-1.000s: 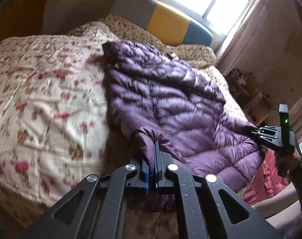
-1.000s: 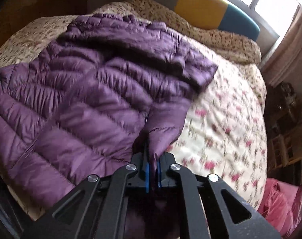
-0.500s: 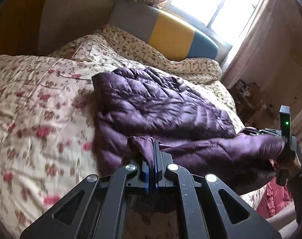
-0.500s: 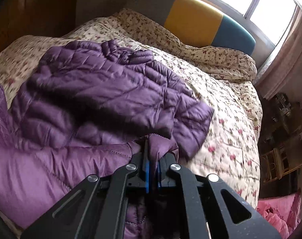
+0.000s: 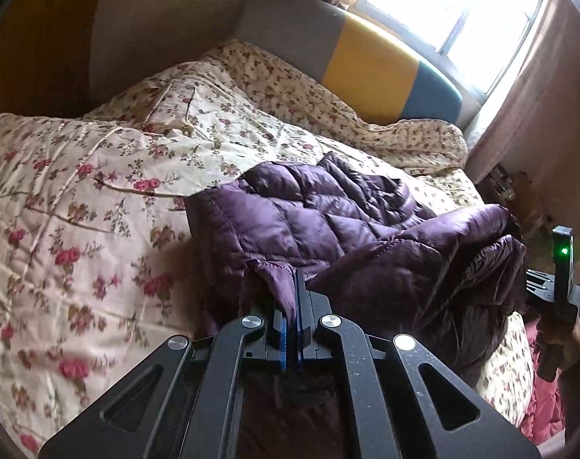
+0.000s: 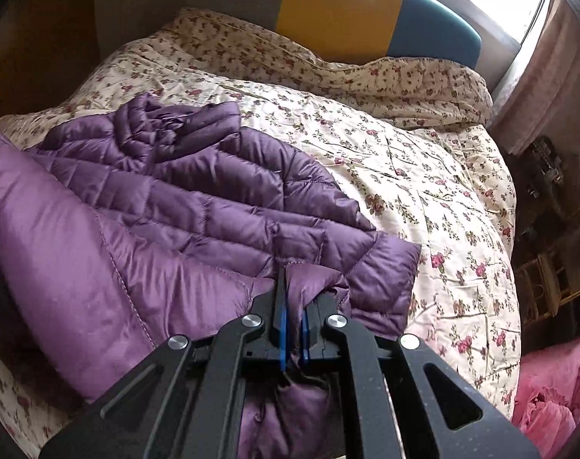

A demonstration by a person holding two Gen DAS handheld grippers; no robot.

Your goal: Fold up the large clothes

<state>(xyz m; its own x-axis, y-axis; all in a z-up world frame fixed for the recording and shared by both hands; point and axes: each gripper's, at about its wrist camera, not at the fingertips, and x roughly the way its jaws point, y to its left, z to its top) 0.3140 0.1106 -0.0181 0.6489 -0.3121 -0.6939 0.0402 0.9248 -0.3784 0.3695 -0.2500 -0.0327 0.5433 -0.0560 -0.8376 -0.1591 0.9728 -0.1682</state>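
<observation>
On the left, the left gripper (image 5: 291, 306) is clamped on a pinch of hem at one corner of the shiny purple quilted down jacket (image 5: 328, 225), its blue pads pressed together with only thin fabric between them. The jacket lies on the cream rose-printed quilt (image 5: 79, 229) covering the bed, collar end toward the grey, yellow and blue padded headboard (image 5: 366, 61), with its lower edge lifted off the quilt between the two grippers. On the right, the right gripper (image 6: 293, 306) is likewise closed on a thicker bunch of the opposite hem corner. The step looks like carrying the bottom edge up over the body to make a crosswise fold. To do it well, both corners should travel level and at the same pace, keeping the hem taut between them so the puffy fill does not sag or bunch. Set the hem down square with the shoulders, press it flat, and only then let go, since the slippery shell could slide back.
</observation>
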